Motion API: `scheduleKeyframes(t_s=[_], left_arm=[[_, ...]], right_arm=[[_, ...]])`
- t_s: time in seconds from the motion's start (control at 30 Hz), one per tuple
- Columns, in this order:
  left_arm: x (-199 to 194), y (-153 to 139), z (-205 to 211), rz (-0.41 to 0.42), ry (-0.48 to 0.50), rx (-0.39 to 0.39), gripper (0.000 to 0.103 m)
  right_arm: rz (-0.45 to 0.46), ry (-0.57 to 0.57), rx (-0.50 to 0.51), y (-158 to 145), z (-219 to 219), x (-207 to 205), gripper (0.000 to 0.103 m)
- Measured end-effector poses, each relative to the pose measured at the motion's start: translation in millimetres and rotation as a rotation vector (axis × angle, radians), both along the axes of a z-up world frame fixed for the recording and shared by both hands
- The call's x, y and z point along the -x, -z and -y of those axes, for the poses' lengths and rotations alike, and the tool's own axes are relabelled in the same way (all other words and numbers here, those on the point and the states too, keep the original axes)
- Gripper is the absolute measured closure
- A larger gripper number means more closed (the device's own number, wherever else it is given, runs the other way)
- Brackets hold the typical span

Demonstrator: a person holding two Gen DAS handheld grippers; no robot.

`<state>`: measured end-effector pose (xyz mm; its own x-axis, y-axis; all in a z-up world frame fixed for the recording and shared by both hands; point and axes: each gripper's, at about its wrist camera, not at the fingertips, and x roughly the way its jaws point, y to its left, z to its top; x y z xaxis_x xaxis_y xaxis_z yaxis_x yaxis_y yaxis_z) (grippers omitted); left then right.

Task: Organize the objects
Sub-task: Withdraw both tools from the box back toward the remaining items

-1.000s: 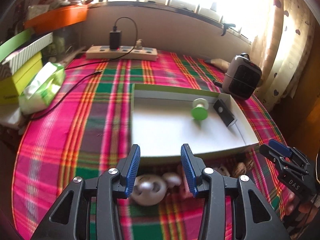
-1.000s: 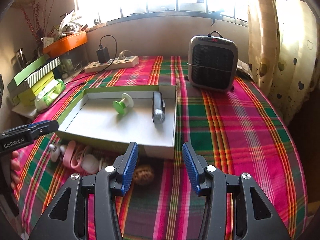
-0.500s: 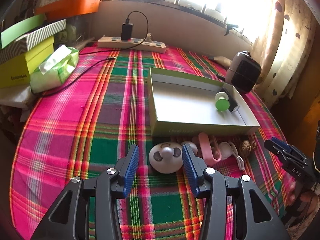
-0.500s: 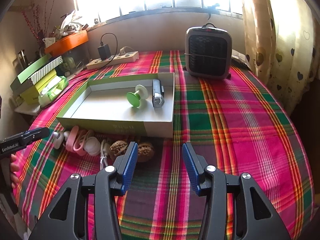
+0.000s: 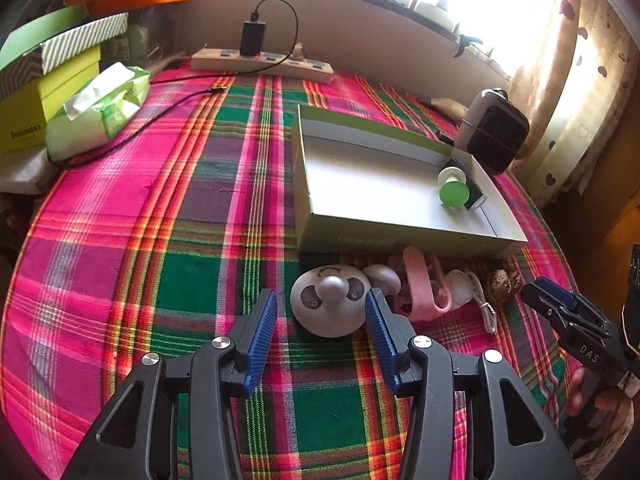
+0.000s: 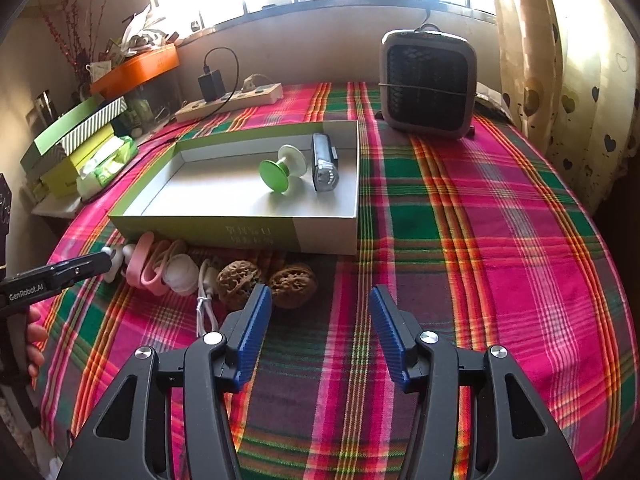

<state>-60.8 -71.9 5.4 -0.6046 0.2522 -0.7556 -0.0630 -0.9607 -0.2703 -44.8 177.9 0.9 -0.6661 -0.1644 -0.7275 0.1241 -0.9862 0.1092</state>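
Our left gripper (image 5: 321,316) has just been opening around the round fan (image 5: 330,300), not touching; our right gripper (image 6: 320,320), also widening, holds nothing. The fan seems to touch the earbud (image 5: 382,278) near the box's (image 5: 400,238) front edge, so closing could nudge both.

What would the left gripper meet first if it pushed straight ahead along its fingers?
Probably the round white face-shaped gadget, lying just beyond the open left gripper and roughly centred between its fingers. Depth is hard to judge.

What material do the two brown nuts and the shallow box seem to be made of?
Brown nuts: natural walnut shell, it seems; deeply wrinkled, matte surface. Shallow box: likely cardboard; thin straight walls, green printed outside, pale smooth matte inside.
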Motion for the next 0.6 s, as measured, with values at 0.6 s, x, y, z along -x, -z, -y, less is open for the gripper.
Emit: scheduleKeyframes(t_s=[0.6], left_arm=[[10,4,-4,0.01,0.024,0.017,0.057]], right_arm=[[0.031,-0.027,-0.049,5,11,16,0.05]])
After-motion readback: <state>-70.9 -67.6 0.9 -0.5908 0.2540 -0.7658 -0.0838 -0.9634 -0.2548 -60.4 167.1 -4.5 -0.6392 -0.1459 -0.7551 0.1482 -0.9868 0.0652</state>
